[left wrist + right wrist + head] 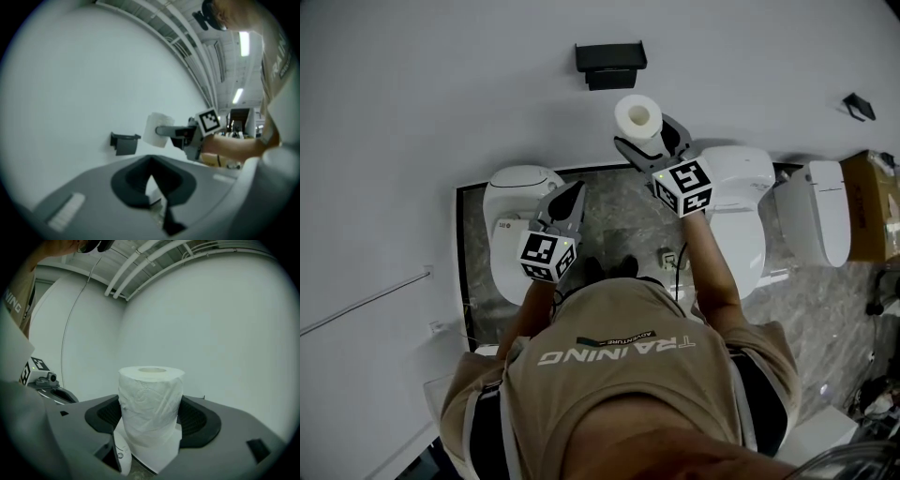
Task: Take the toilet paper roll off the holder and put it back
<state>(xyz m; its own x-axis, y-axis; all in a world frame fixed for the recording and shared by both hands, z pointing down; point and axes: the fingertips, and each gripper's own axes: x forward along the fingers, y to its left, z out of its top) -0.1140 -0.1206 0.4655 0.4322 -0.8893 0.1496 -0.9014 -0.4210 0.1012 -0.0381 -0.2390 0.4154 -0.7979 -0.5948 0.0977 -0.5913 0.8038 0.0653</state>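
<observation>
A white toilet paper roll [637,116] stands upright between the jaws of my right gripper [645,141], which is shut on it. In the right gripper view the roll [150,404] fills the middle, with the pads pressed against its sides. The black holder [609,64] is fixed to the wall just above and left of the roll, with nothing on it. From the left gripper view, the roll [156,129] hangs a little to the right of the holder [124,142]. My left gripper [566,201] is lower and to the left, shut with nothing in it.
A white toilet [519,190] stands under my left gripper, a second one [742,192] beside my right arm and a third [826,210] further right. A cardboard box [874,204] is at the right edge. A small black hook [860,105] is on the wall.
</observation>
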